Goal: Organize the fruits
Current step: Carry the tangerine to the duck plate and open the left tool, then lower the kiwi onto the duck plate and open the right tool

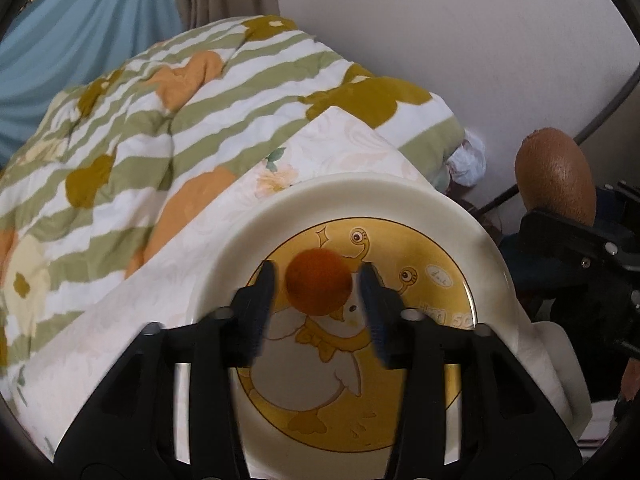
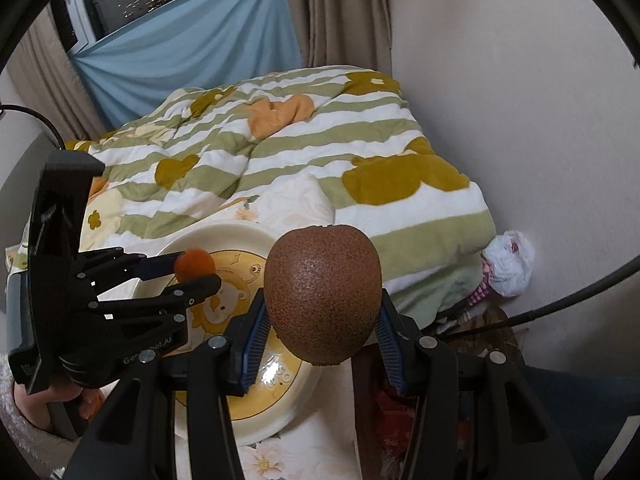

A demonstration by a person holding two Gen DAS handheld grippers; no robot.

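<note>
A small orange fruit [image 1: 319,282] sits between the fingers of my left gripper [image 1: 319,280] above a cream plate [image 1: 332,196] with a yellow duck picture. The jaws stand slightly wider than the fruit, with small gaps on both sides. In the right wrist view the orange fruit [image 2: 195,265] lies between the left gripper's fingertips [image 2: 216,280] over the plate [image 2: 224,232]. My right gripper [image 2: 322,316] is shut on a brown kiwi [image 2: 323,294], held above the plate's right edge. The kiwi [image 1: 554,176] also shows at the right of the left wrist view.
The plate rests on a pale floral cloth [image 2: 296,448] on a bed. A green-striped quilt [image 2: 280,152] is bunched behind it. A white wall [image 2: 520,100] stands to the right, with a crumpled white bag [image 2: 508,264] and a cable at its foot.
</note>
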